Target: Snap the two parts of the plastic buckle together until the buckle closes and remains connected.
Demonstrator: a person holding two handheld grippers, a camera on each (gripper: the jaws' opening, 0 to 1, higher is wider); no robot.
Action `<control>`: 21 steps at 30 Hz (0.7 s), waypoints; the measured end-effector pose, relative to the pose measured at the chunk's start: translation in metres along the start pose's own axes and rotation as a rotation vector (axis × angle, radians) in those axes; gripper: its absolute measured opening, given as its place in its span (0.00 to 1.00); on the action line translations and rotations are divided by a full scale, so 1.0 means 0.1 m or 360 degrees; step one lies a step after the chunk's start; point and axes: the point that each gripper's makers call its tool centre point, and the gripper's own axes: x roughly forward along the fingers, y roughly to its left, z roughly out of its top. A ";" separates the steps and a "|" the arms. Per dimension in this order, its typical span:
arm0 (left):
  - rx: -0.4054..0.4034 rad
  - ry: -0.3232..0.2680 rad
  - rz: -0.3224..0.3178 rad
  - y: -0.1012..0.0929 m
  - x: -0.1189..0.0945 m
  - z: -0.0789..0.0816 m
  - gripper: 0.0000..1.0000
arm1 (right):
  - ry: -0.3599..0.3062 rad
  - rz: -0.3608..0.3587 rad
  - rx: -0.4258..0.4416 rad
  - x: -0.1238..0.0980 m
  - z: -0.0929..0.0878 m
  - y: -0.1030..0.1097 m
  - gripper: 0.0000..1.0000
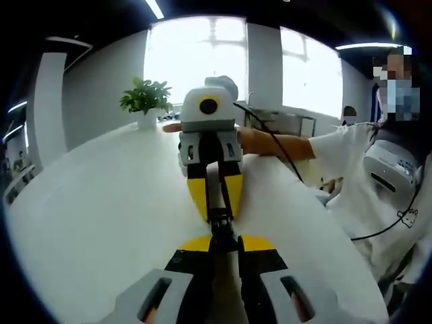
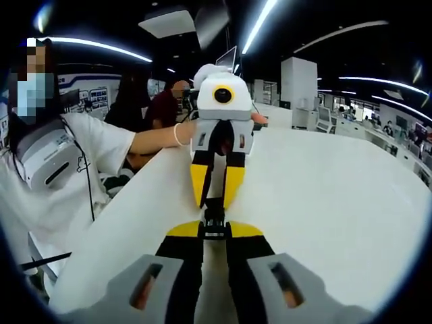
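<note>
A small black plastic buckle (image 1: 222, 226) hangs just above the white table (image 1: 101, 202), between the two grippers, which face each other tip to tip. In the left gripper view my left gripper (image 1: 223, 241) is shut on the near half of the buckle. The right gripper (image 1: 217, 202) comes in from the far side with its yellow jaws closed on the other half. The right gripper view has the same buckle (image 2: 214, 217) in my right gripper (image 2: 214, 231), with the left gripper (image 2: 216, 196) opposite. The two halves meet; I cannot tell whether they are latched.
A person in a white shirt (image 1: 378, 175) sits at the table's edge, reaching out with both arms. A potted plant (image 1: 144, 101) stands at the far end. Other people (image 2: 169, 101) sit behind. The tabletop (image 2: 324, 202) stretches wide to the right.
</note>
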 end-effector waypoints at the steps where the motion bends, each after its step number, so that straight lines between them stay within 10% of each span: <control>1: -0.0006 0.0000 -0.0005 0.00 0.00 0.00 0.12 | 0.0001 0.0002 -0.0001 0.00 0.00 0.00 0.13; 21: 0.0003 0.0022 -0.0087 -0.11 0.06 -0.03 0.12 | 0.0029 0.0106 0.0013 0.08 -0.04 0.11 0.12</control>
